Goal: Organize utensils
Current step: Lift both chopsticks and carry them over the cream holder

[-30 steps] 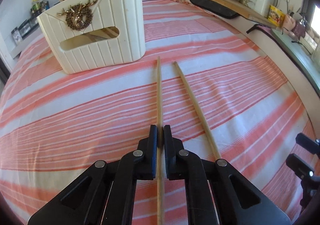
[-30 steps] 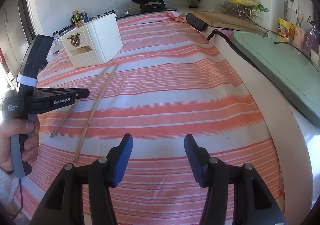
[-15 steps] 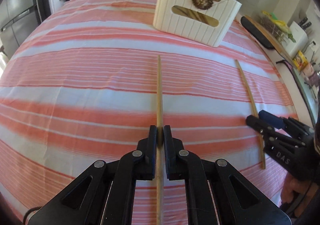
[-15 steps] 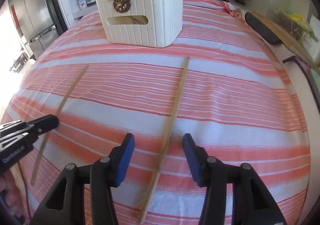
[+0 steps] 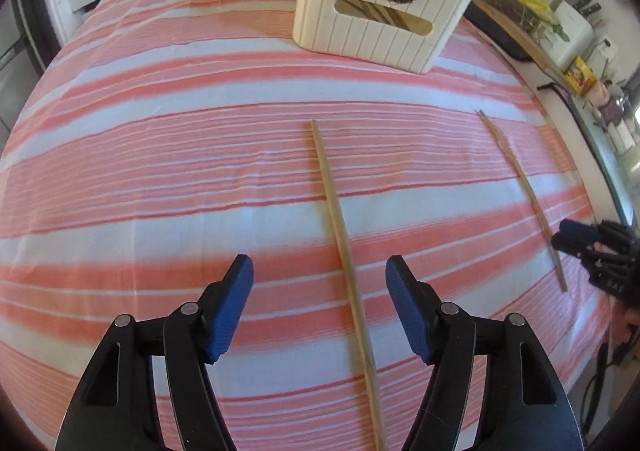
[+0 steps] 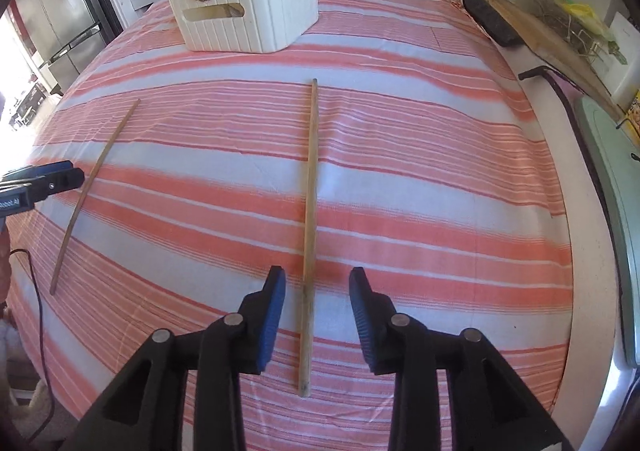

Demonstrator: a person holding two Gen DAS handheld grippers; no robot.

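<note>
Two wooden chopsticks lie apart on the orange-and-white striped cloth (image 5: 160, 171). One chopstick (image 5: 336, 219) lies loose between the fingers of my left gripper (image 5: 320, 279), whose jaws are opening and do not touch it. The other chopstick (image 6: 310, 211) lies between the blue pads of my right gripper (image 6: 318, 287); its jaws are closing, with a gap still showing on each side. The white ribbed caddy (image 5: 380, 35) with a gold deer emblem stands at the far side and holds more chopsticks. Each gripper also shows at the edge of the other's view.
The counter's right edge carries a wooden board (image 6: 560, 39), a black pad (image 6: 492, 23) and a green cover (image 6: 612, 179). A fridge (image 6: 60, 19) stands at the left. A thin cable (image 6: 36, 291) hangs over the cloth's near left edge.
My left gripper swung left with its chopstick, then opened; the chopstick now lies loose on the cloth. My right gripper moved over the other chopstick and its jaws narrowed around it.
</note>
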